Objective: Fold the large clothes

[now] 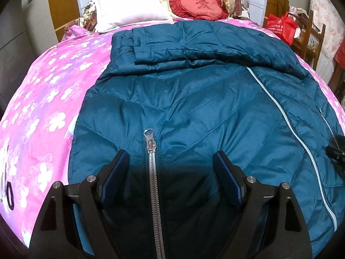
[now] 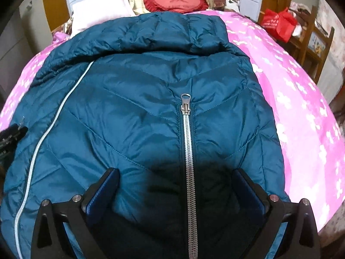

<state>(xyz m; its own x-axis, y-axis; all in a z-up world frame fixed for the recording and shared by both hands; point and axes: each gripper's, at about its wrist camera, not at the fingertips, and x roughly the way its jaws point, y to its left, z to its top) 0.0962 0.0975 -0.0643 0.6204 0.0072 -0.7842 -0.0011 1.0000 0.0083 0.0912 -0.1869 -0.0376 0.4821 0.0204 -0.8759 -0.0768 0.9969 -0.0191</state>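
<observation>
Both pairs of jaws stood apart with nothing clamped. The left gripper (image 1: 171,157) and the right gripper (image 2: 175,176) each straddled one metal pocket zipper (image 1: 151,144), two in all. One teal quilted jacket (image 1: 194,108), glossy and chevron-stitched, lay flat across the middle of the bed, one white main zipper (image 2: 54,118) down its front. One pink floral bedspread (image 1: 43,99) lay beneath; at the head edge sat one white pillow (image 1: 127,6) and one red frilled heart cushion (image 1: 196,5)
</observation>
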